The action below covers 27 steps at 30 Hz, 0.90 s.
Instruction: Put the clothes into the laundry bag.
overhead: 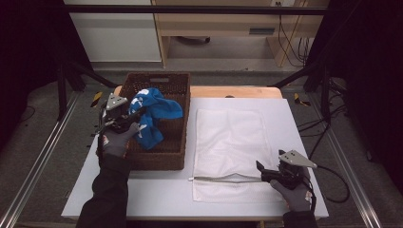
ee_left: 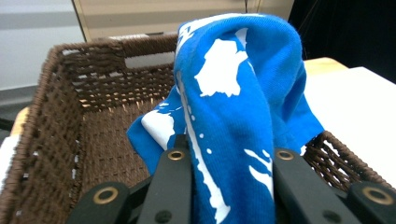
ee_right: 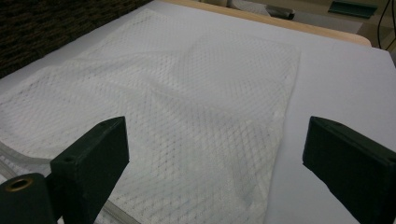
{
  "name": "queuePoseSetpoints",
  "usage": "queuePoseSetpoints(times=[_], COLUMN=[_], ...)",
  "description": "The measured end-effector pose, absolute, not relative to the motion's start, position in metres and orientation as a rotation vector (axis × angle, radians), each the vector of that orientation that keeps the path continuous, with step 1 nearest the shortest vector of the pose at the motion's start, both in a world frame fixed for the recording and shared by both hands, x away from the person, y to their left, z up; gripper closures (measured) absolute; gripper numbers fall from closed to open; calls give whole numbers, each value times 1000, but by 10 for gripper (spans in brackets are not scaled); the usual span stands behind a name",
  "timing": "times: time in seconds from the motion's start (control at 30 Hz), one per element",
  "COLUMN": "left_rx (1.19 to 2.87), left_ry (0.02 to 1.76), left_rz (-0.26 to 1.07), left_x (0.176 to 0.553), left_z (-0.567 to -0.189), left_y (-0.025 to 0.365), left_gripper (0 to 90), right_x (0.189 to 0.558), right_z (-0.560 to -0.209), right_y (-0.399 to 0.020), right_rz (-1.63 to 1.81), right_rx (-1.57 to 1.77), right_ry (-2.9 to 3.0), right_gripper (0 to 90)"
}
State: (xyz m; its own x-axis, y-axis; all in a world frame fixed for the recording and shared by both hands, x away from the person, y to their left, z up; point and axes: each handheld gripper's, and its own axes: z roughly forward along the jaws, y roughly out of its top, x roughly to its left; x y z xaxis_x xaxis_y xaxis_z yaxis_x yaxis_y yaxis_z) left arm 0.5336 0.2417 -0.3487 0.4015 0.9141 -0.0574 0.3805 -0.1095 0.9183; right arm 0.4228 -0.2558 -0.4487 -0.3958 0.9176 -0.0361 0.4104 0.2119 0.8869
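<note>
We held the left claw (overhead: 134,115) clamped on a blue garment (overhead: 151,116) printed with white shapes. In the left claw view its two black jaws pressed the blue garment (ee_left: 238,107) from either side, and the cloth rose in a bunched fold above them. We could read no letters in the white print; it looked like irregular patches and splashes. No brand, label or other writing was legible anywhere in the pictures.

The garment hung partly lifted over the brown woven basket (overhead: 177,95), its lower folds inside the basket toward the left wall. From the high view the basket stood at about ten o'clock on the white tabletop (overhead: 157,190), its cut-out handle at the far wall.

Just beside the basket, toward three o'clock from it, a white mesh laundry bag (overhead: 228,142) lay flat on the tabletop, with its zipper edge along the near side.

Our right claw (overhead: 260,172) stood open at about five o'clock on the tabletop, at the bag's near right corner. In the right claw view its jaws were spread wide apart above the mesh bag (ee_right: 196,93), gripping nothing.
</note>
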Motion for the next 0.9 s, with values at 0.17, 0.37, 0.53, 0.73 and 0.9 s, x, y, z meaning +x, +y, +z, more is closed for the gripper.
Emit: queuePoseSetpoints(times=[0.17, 0.37, 0.53, 0.73, 0.9], left_rx=[1648, 1623, 1589, 1557, 1549], left_ry=[1132, 1108, 1080, 1047, 1003], left_rz=[689, 701, 705, 709, 710], left_x=[526, 518, 509, 499, 488], left_z=[-341, -328, -315, -300, -288], left_y=[248, 249, 250, 246, 239], left_gripper=[774, 774, 773, 774, 773], right_x=[423, 423, 422, 422, 422], right_z=[-449, -449, -449, -449, -448], right_y=[-255, -256, -256, -256, -256], right_rz=[1125, 1125, 1122, 1120, 1121], right_rx=[1220, 1222, 1218, 1212, 1206], right_ry=[1909, 1903, 1901, 1901, 1899], right_gripper=[72, 70, 68, 65, 64])
